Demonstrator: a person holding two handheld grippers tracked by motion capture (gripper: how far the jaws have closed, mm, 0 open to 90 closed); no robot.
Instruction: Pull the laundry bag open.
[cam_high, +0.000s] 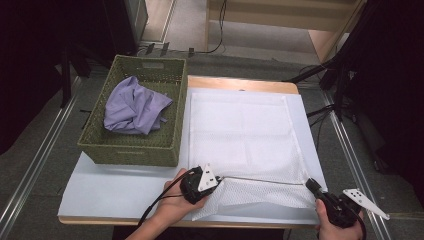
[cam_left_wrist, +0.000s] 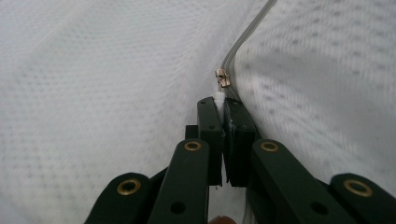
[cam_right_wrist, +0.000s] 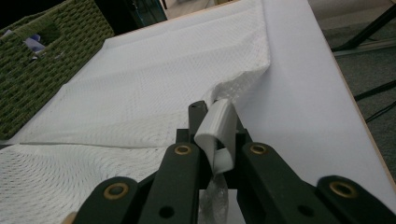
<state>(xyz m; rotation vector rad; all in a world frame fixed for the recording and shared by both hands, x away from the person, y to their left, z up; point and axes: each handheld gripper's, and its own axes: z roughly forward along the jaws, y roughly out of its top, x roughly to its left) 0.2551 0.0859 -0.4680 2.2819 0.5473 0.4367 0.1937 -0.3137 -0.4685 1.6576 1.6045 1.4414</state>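
The green basket (cam_high: 131, 145) is sitting at the far left of the surface (cam_high: 100, 192), and its tall walls are blocking the way there. A purple cloth (cam_high: 135, 106) is filling most of the room inside it. The white mesh bag (cam_high: 242, 132) is lying flat across the middle, so a tool could pass over it. A bare strip in front of the basket is staying open. Another bare strip is running along the right edge.

A green woven basket (cam_high: 131, 145) sits on the table's (cam_high: 125, 185) far left — a crumpled lavender cloth (cam_high: 135, 106) lies inside it. Beyond the table, black cables (cam_high: 212, 35) trail over grey floor (cam_high: 40, 155), with metal rails (cam_high: 30, 165) running along both sides.
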